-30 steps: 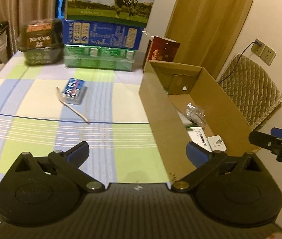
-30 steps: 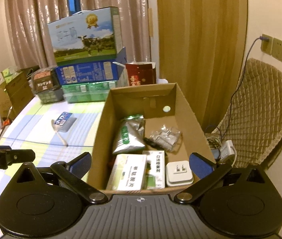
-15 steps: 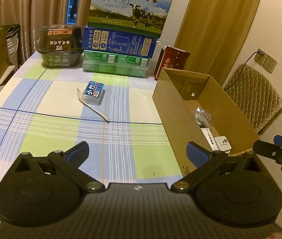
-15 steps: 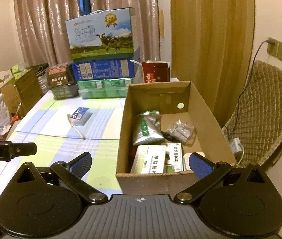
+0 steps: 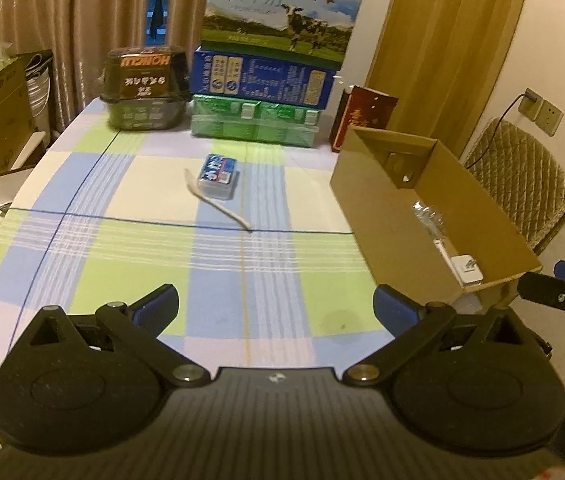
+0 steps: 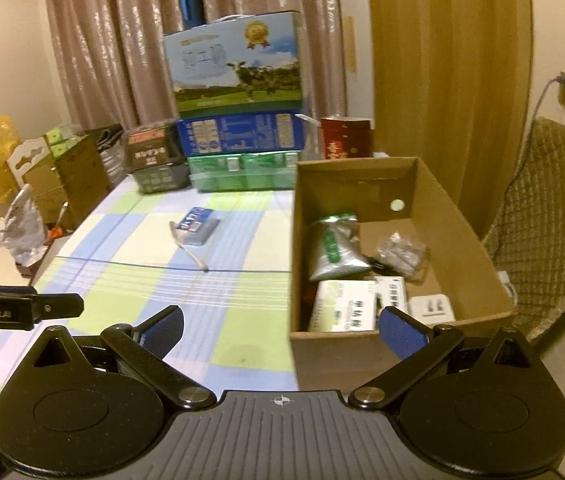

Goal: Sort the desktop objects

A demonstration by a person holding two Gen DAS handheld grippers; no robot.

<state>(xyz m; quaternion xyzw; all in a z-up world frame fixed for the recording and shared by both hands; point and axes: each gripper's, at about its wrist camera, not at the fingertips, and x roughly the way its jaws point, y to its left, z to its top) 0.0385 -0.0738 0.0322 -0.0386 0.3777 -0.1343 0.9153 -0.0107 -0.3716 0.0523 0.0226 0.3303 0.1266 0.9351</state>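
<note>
A small blue-labelled box (image 5: pixel 218 175) lies on the checked tablecloth (image 5: pixel 130 248) with a pale thin stick (image 5: pixel 218 204) beside it; both also show in the right wrist view, the box (image 6: pixel 196 226) and the stick (image 6: pixel 190 252). An open cardboard box (image 6: pixel 458 236) at the table's right holds a green pouch (image 6: pixel 336 246), a clear packet (image 6: pixel 400 250), white cartons (image 6: pixel 346 310) and a white plug (image 6: pixel 430 308). My left gripper (image 5: pixel 276 306) is open and empty above the table's near part. My right gripper (image 6: pixel 280 328) is open and empty before the box's near wall.
Stacked milk cartons (image 5: pixel 278 20), a blue carton (image 5: pixel 262 78), green packs (image 5: pixel 254 124), a dark basket (image 5: pixel 144 92) and a red box (image 5: pixel 366 114) line the far edge. A quilted chair (image 6: pixel 554 216) stands right. Cardboard boxes (image 6: pixel 70 168) stand left of the table.
Both grippers have pulled back and risen, so more of the table and the box shows. Both stay open and empty. Nothing on the table has moved.
</note>
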